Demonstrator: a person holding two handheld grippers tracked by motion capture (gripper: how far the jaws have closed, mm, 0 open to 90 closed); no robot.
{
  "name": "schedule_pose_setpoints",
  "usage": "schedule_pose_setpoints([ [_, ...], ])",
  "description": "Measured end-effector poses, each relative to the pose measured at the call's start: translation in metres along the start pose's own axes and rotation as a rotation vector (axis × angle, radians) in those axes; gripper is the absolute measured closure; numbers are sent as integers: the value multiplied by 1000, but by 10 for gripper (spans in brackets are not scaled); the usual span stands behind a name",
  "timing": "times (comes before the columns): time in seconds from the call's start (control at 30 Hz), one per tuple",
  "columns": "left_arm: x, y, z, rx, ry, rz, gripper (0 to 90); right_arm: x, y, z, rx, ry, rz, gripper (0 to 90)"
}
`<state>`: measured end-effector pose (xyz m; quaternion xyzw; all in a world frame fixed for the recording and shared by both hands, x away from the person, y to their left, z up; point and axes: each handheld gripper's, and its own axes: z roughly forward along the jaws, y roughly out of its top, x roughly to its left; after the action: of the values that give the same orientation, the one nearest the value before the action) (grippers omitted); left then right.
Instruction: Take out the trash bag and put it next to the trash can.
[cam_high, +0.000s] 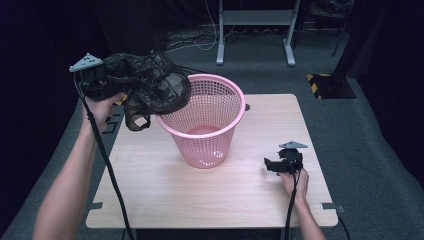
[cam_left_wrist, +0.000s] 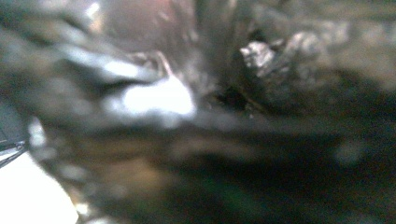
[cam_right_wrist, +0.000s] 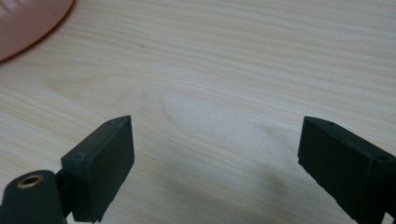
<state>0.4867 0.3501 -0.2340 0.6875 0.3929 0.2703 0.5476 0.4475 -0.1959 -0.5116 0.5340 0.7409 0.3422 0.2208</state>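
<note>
A crumpled black plastic bag (cam_high: 152, 85) hangs in the air over the left rim of a pink mesh basket (cam_high: 207, 125), which stands upright in the middle of the wooden table (cam_high: 160, 192). My left gripper (cam_high: 107, 80) is raised at the table's back left and is shut on the bag. The bag's glossy folds (cam_left_wrist: 196, 116) press blurred against the left gripper view and hide the jaws. My right gripper (cam_high: 272, 164) rests low on the table to the right of the basket. It stands open (cam_right_wrist: 215, 149) over bare wood, with the basket's base (cam_right_wrist: 28, 18) farther off.
Grey metal legs of a desk frame (cam_high: 255, 30) stand on the carpet behind the table. A yellow-and-black striped marking (cam_high: 320, 82) lies on the floor at the back right. Black cables trail from both grippers toward the table's front edge.
</note>
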Motion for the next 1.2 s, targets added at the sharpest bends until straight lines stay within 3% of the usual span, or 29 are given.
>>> schedule_pose_setpoints([
  [0.2,8,-7,-3,1,18,-17,859,-5,-11,7,14,3,26,97],
  [0.47,20,-21,-8,16,57,-43,859,-1,-11,8,24,-11,-3,98],
  [0.87,37,-52,-17,8,199,-134,864,0,-11,9,23,-13,-7,101],
  [1.2,43,-66,-16,96,283,-183,870,1,-11,9,26,-18,-18,104],
])
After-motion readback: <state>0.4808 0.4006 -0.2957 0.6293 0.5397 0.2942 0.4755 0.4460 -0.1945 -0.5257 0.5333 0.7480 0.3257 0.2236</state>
